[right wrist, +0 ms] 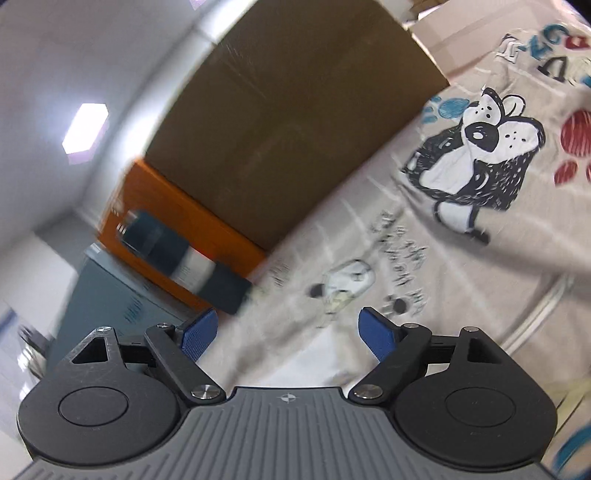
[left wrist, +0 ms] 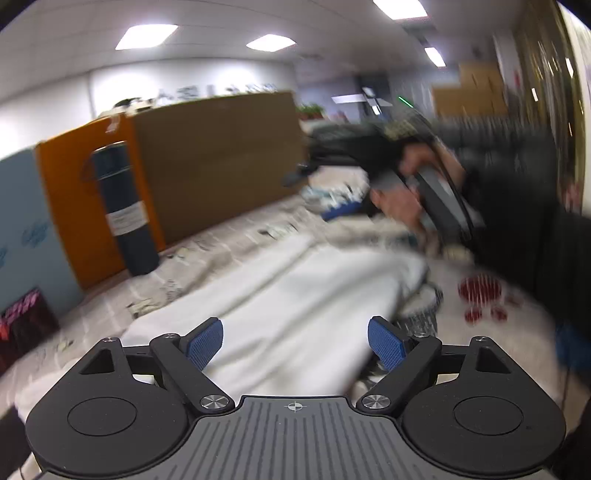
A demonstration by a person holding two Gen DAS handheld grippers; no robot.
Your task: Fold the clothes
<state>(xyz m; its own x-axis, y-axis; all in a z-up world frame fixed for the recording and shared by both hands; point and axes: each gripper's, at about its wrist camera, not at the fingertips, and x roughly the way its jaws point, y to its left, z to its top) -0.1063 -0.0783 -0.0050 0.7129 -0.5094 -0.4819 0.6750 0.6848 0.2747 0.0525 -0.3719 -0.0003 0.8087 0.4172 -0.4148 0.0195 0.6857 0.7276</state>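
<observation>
Garment: white cloth [left wrist: 295, 295] lying bunched on beige cartoon-print sheet [right wrist: 461, 258] | left gripper [left wrist: 295, 343], right gripper [right wrist: 288, 332] both gaping, holding nothing | motion blurring person's hand [left wrist: 399, 199].

White wall [left wrist: 48, 110], ceiling light panels [left wrist: 146, 36], cardboard partition [left wrist: 221, 155].

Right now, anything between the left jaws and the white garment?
Nothing. In the left wrist view the left gripper is open right above the white garment, with only bare cloth in the gap.

A cartoon-print sheet [right wrist: 480, 258] covers the surface; a white garment [left wrist: 295, 295], somewhat blurred, lies on it.
</observation>
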